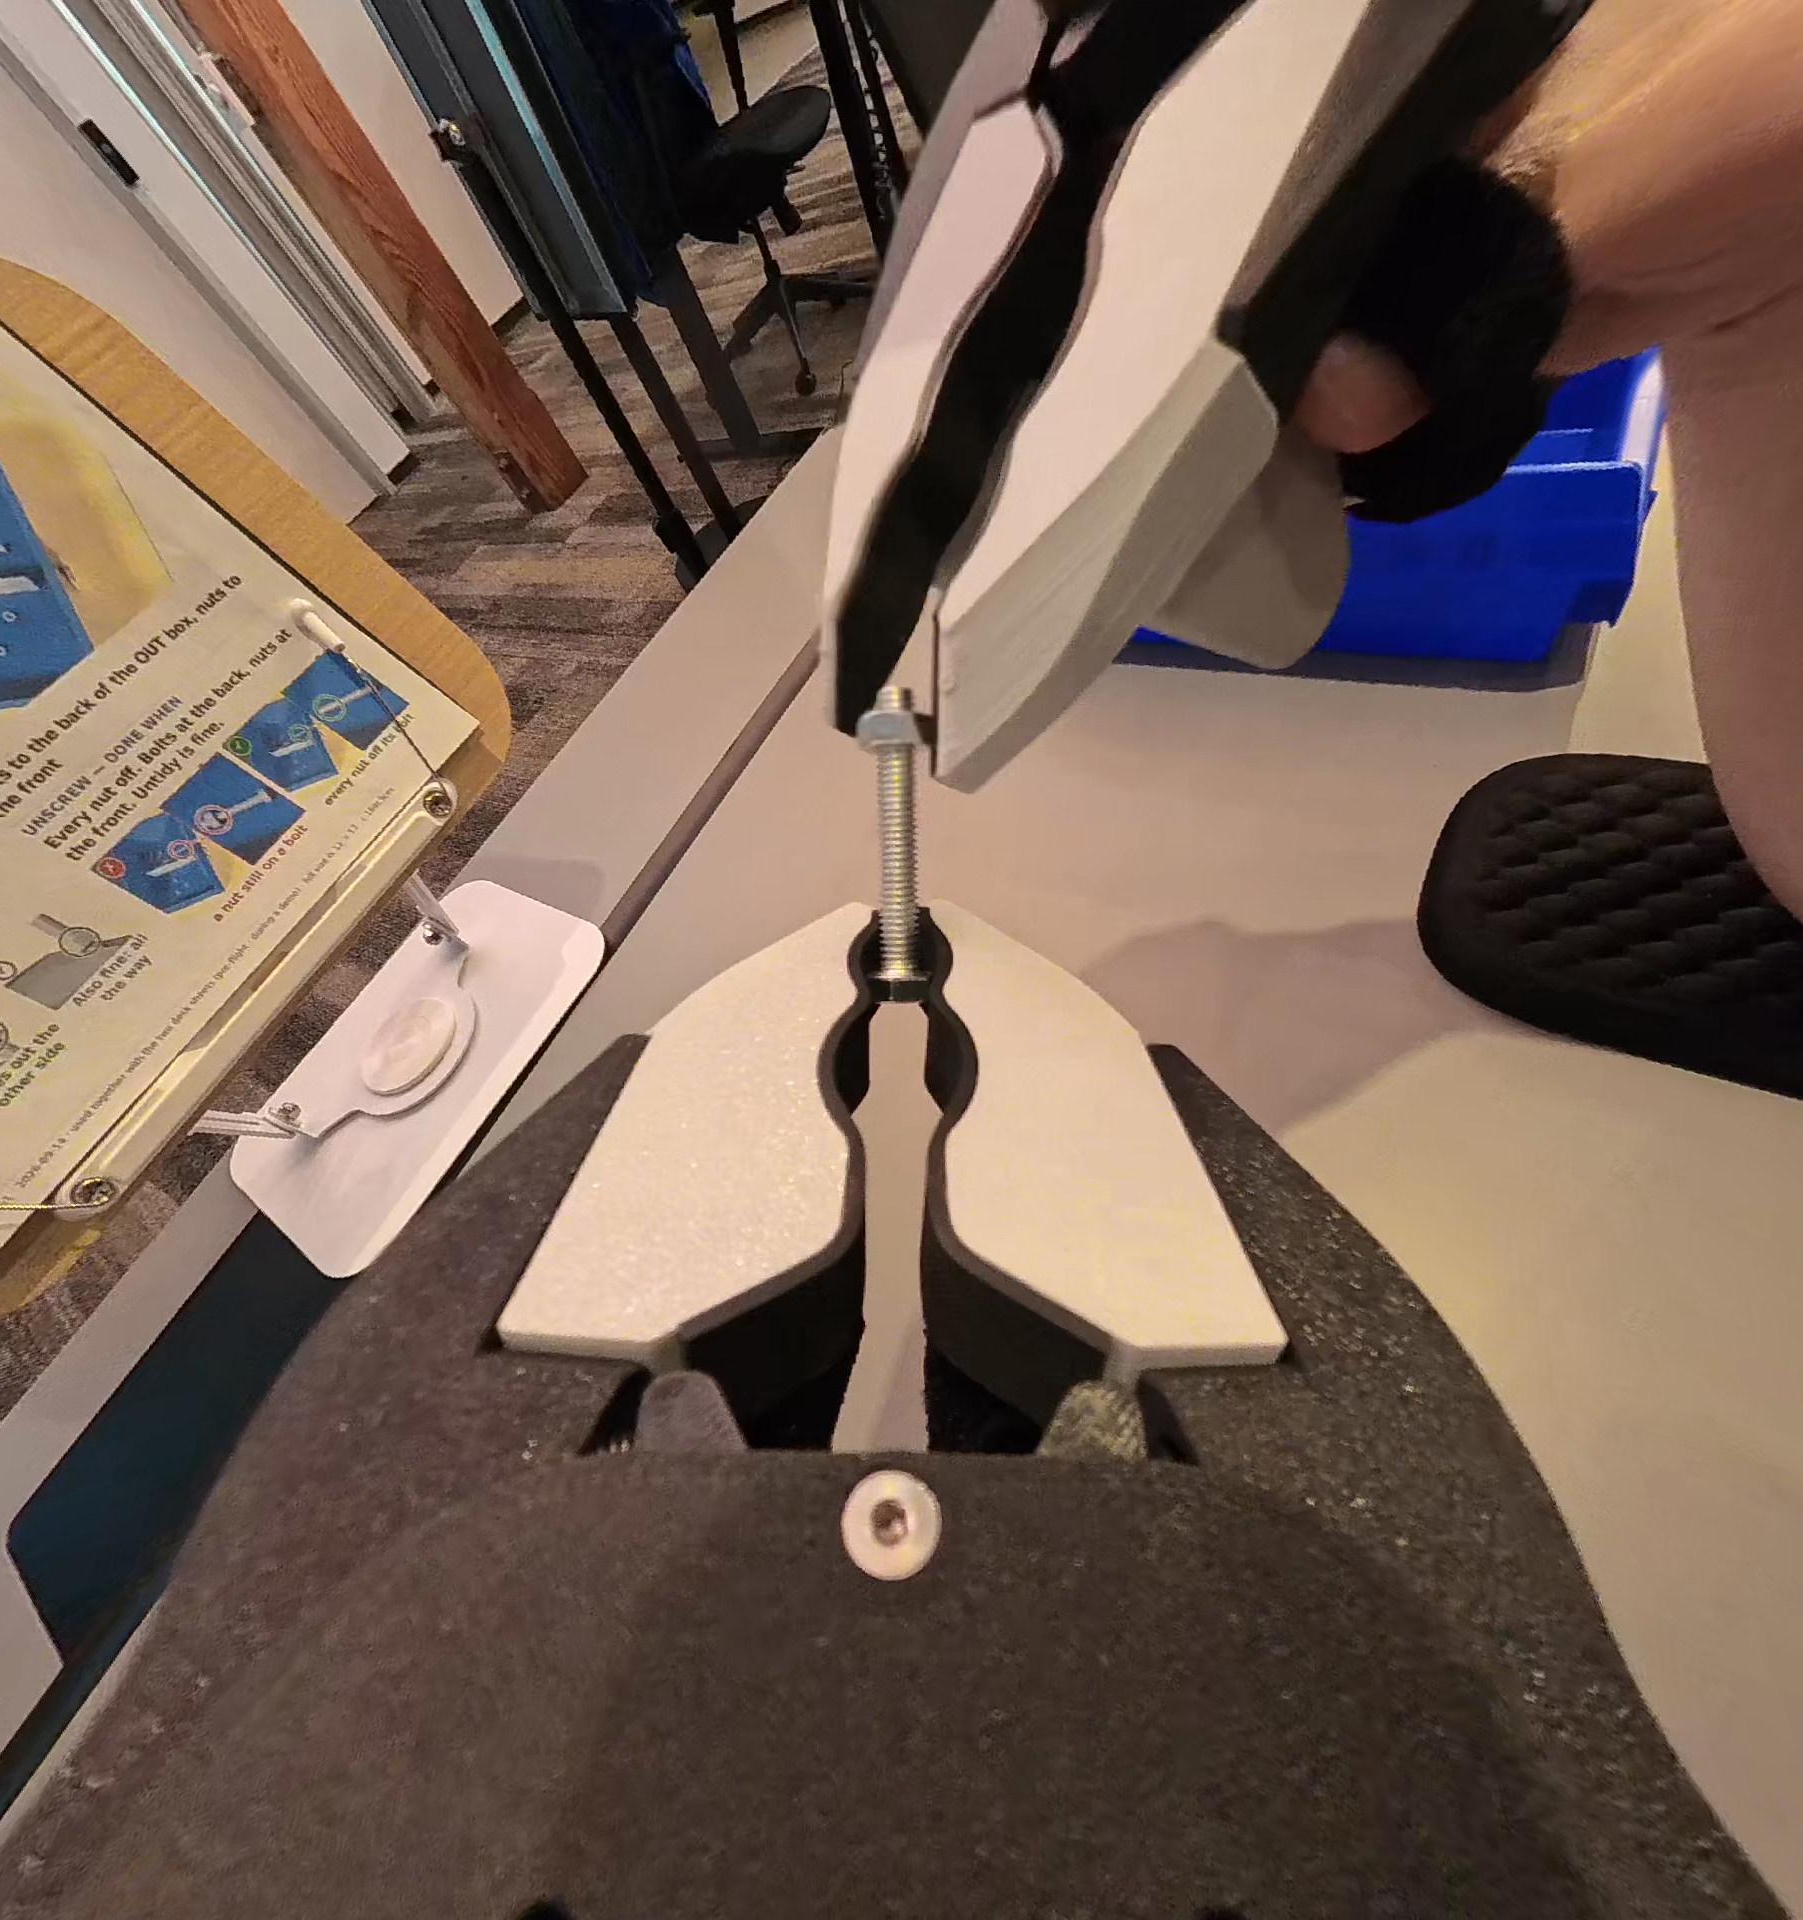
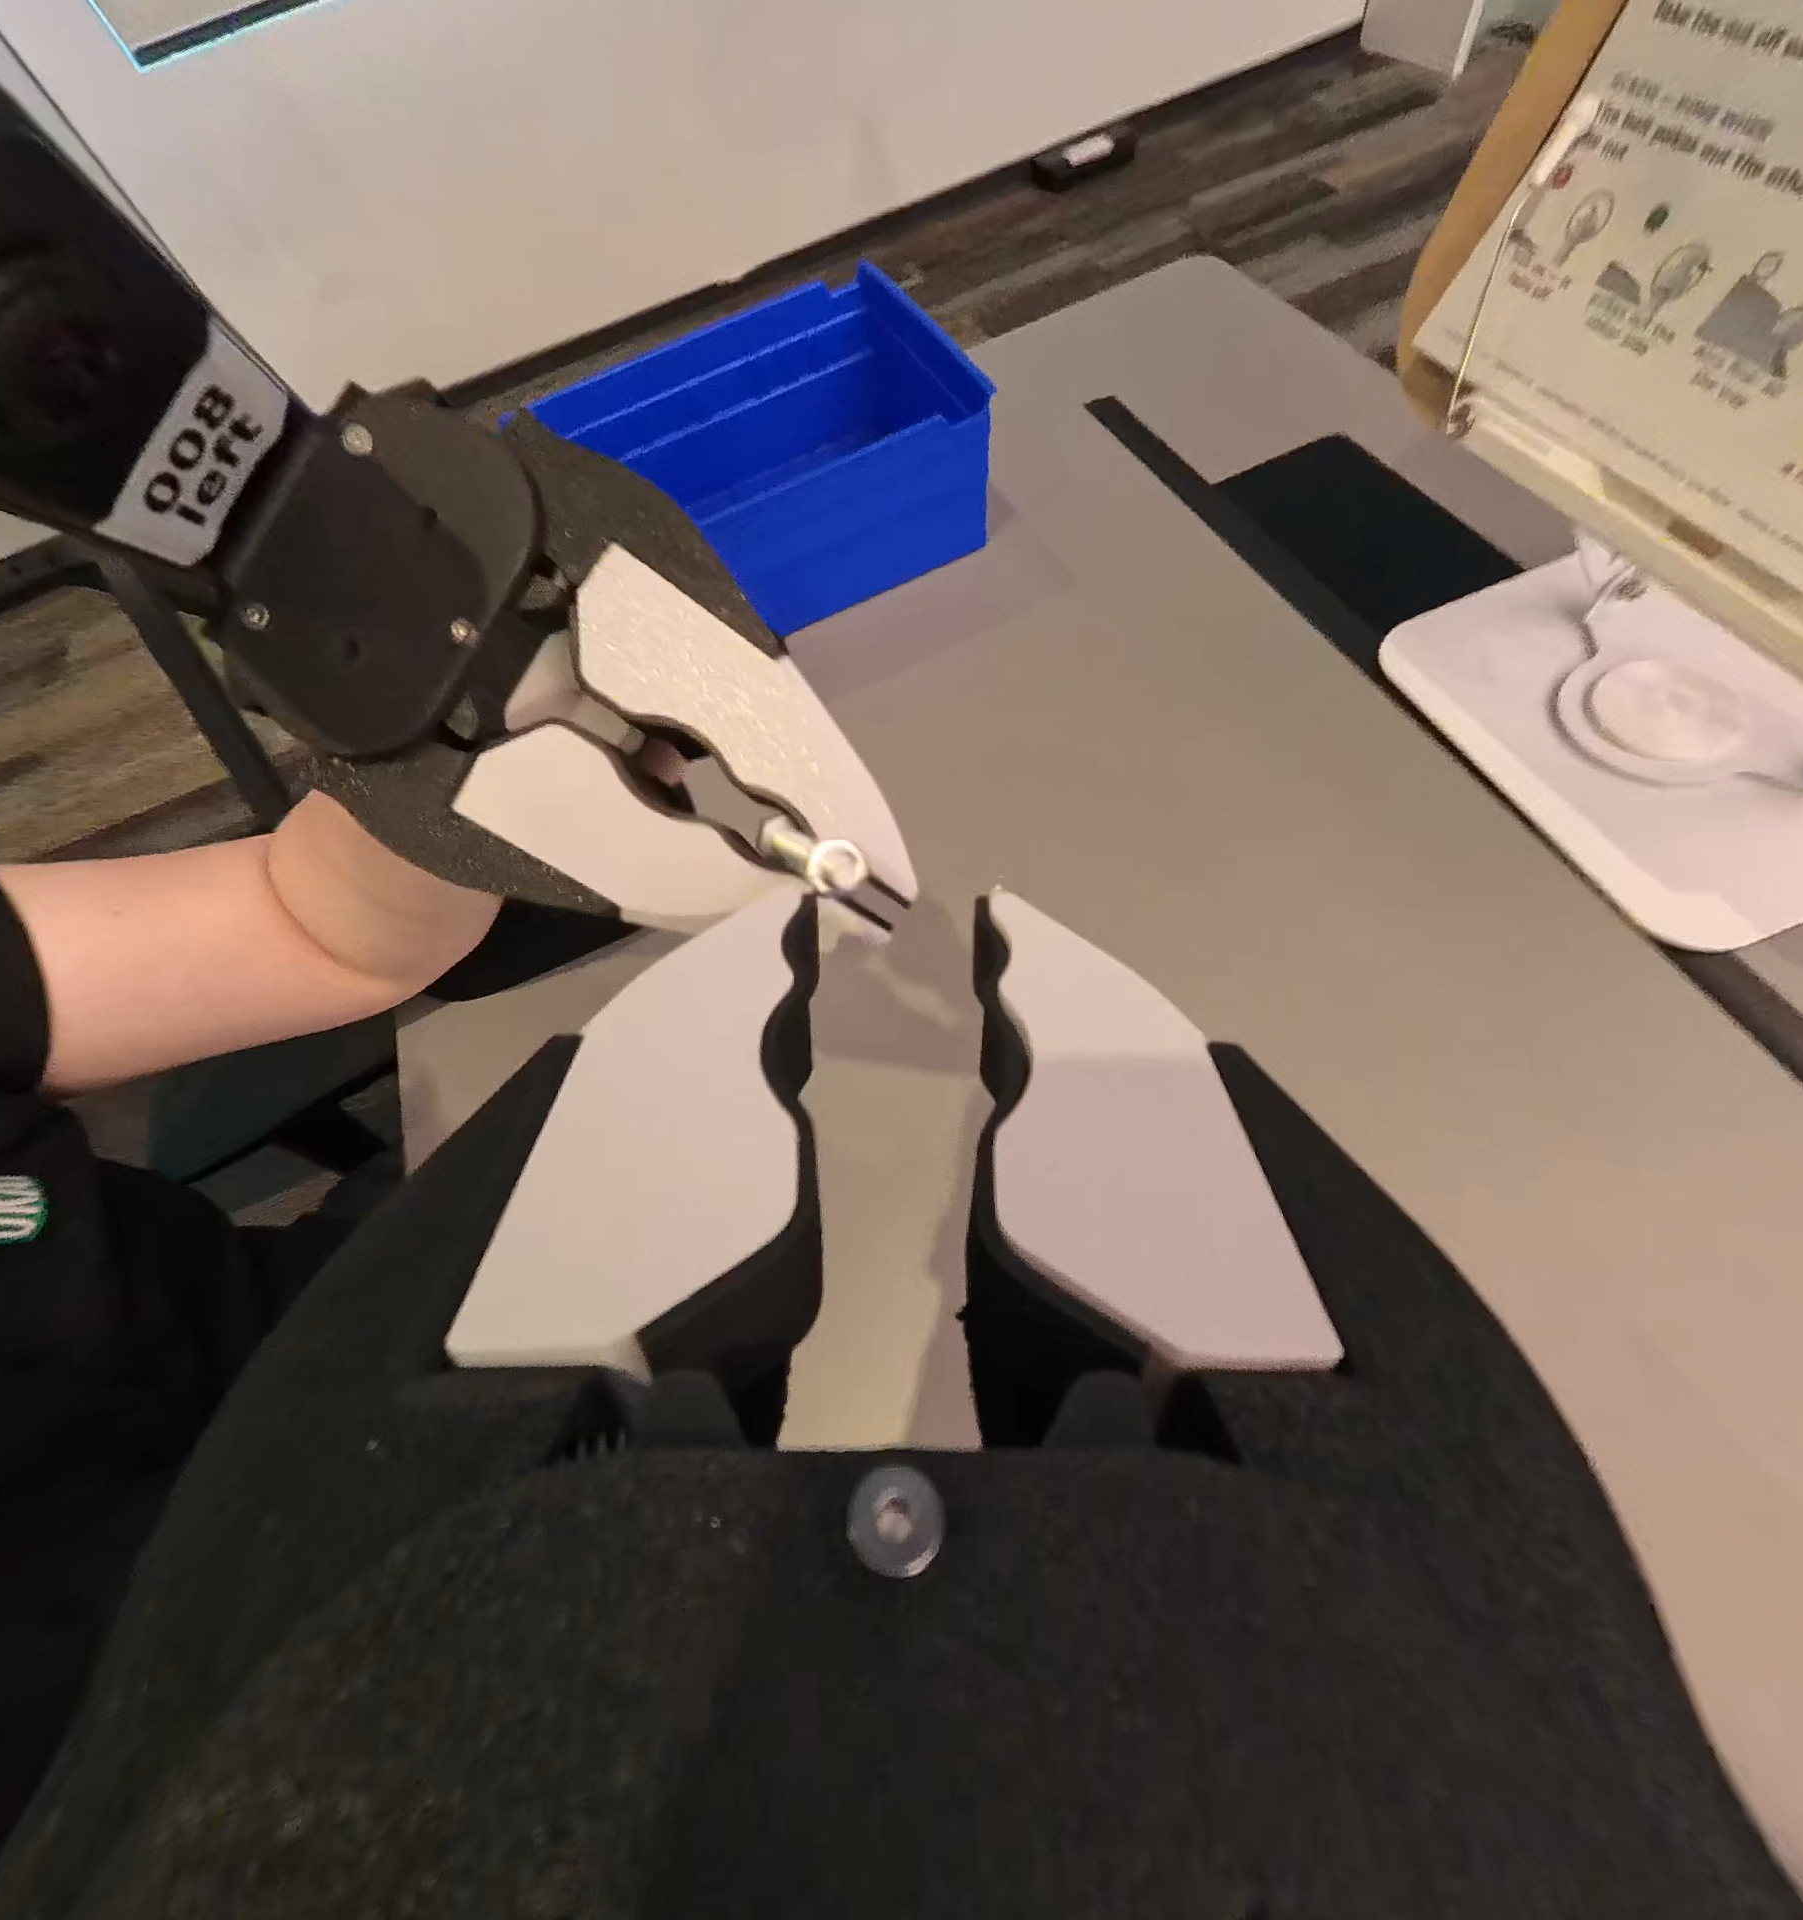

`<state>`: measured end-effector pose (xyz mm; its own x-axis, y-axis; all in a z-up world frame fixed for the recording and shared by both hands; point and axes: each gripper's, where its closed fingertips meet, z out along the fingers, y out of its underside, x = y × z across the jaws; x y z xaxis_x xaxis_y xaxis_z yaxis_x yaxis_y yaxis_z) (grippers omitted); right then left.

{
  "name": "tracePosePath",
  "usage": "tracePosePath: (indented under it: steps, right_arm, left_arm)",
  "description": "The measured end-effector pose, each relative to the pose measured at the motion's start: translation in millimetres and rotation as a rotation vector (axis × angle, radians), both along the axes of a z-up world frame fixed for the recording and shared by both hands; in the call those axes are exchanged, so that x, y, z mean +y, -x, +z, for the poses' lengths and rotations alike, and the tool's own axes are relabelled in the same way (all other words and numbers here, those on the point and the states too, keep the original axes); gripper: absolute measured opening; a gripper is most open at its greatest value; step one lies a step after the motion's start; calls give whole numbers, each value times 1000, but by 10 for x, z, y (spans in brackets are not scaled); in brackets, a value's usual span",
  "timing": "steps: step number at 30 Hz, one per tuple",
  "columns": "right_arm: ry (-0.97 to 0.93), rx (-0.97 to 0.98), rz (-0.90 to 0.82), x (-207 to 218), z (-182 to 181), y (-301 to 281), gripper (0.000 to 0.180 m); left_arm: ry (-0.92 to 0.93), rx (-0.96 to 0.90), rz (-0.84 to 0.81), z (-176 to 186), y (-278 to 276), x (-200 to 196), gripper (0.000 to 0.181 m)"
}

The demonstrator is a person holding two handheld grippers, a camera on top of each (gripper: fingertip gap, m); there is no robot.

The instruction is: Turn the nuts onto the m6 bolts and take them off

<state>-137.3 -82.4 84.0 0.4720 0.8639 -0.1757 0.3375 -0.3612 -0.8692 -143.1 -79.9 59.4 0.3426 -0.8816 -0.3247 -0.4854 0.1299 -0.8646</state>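
Left fingers [image 1: 902,961] clamp the bolt [image 1: 895,831] head steady; right fingers [image 2: 897,914], parted and empty, flank the nut [image 1: 886,724].

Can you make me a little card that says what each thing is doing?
left gripper: shut on the bolt
bolt: sticks out forward from the fingers
nut: on the bolt's far end
right gripper: open, tips right by the nut
bin: blue, on the table, behind the grippers
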Motion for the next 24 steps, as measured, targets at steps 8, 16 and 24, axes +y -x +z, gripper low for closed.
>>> tracePosePath:
  steps: [8,16,24]
  right_arm:
    - [37,120,120,-118,110,124,26]
    - [-20,22,118,-113,29,158,11]
    - [-150,-107,83,-112,16,160,11]
  left_arm:
    - [-13,-1,-17,16,-18,-38,4]
    - [-9,31,-26,-32,-20,-57,5]
    - [-19,95,-9,-155,-41,-49,9]
